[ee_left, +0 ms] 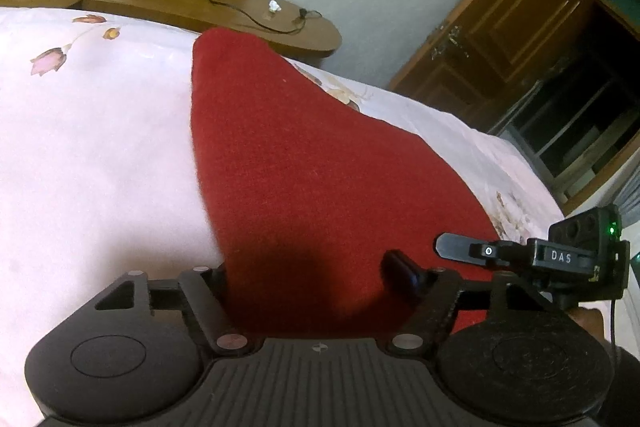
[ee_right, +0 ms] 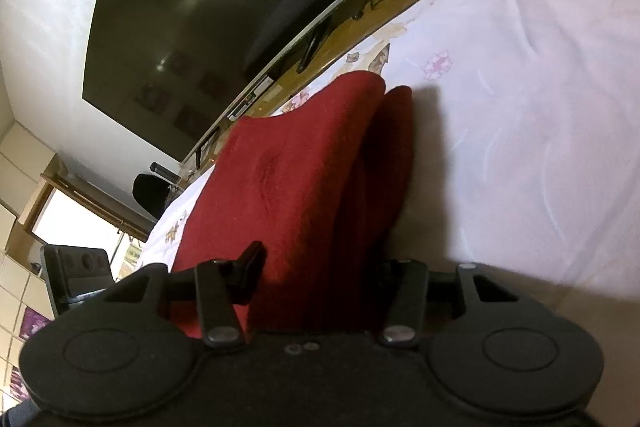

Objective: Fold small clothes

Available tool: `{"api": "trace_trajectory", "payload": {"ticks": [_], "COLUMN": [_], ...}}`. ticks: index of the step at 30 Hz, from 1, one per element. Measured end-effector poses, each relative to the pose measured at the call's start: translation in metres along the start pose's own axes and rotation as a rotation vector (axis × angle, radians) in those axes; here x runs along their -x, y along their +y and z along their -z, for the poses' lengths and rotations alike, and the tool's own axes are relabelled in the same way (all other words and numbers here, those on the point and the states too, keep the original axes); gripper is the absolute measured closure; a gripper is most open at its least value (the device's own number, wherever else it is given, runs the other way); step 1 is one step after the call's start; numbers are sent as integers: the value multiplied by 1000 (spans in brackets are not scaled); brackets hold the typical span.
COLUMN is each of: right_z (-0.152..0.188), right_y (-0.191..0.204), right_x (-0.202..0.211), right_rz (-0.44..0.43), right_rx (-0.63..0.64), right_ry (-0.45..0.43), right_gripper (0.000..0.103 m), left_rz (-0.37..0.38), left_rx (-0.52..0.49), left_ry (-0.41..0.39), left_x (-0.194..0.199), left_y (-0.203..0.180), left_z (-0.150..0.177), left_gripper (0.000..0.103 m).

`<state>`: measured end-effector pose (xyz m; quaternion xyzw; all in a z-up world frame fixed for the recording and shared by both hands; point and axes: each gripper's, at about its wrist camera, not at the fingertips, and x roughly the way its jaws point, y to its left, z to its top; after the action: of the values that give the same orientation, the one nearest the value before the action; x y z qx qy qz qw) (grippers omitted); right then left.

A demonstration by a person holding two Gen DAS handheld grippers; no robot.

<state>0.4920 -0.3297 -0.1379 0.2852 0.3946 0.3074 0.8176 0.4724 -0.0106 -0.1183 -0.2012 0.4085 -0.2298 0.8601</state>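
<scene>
Bedroom: floral sheet (ee_left: pixel 100 147) on bed, TV (ee_right: pixel 200 27) on wood stand (ee_left: pixel 256 15) behind, wood door (ee_left: pixel 520 19) at 2 o'clock in left view. Red cloth (ee_left: pixel 304 163) lies on sheet, running from both grippers toward 12 o'clock, one edge lifted and folding over. Left gripper (ee_left: pixel 312 275) fingers apart, cloth between them. Right gripper (ee_right: pixel 320 267) fingers apart, cloth between them; actual grip, cannot tell.

The fuzzy, matt red knitted cloth (ee_left: pixel 304 163) lies on a smooth pale pink floral cotton bedsheet (ee_left: pixel 88 155); beyond, a glossy varnished brown wooden shelf (ee_left: pixel 256 11).
</scene>
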Motion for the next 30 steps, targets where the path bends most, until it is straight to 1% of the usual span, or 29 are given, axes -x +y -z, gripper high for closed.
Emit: {"api": "trace_trajectory", "payload": {"ticks": [2,4,7,11,14,18,22,25,30], "right_z": [1,3,5,6,8,11,18,30,52], "right_y": [2,8,17,36,60,93,131,158,188], "right_x": [-1,-2,4,9,9,5,-25,-59,-118], "right_rz": [8,18,22,15,29,21,-8,-47,-97], "right_rx": [14,22,23,47,79,102,130,133,120], "right_ry": [-10,-22,-46,-62,-66,-73,-51,-28,20], "right_gripper": [58,62,64,65,65,65,65,65,65], "left_rz": [2,14,75,101,131,144,114,77,13], "left_rx": [5,19,63,61,66,57,61,81,113], "left_ry": [-9,-23,-60,-66,-84,-116,-133,-146,-148], "left_x": [-1,3,17,30,45,85,132,169,220], "left_y": [1,2,9,14,19,35,69,101,156], "left_z": [0,0,-2,-2,-2,-5,-5,-1,10], "left_gripper": [37,45,53,55,56,56,56,56,56]}}
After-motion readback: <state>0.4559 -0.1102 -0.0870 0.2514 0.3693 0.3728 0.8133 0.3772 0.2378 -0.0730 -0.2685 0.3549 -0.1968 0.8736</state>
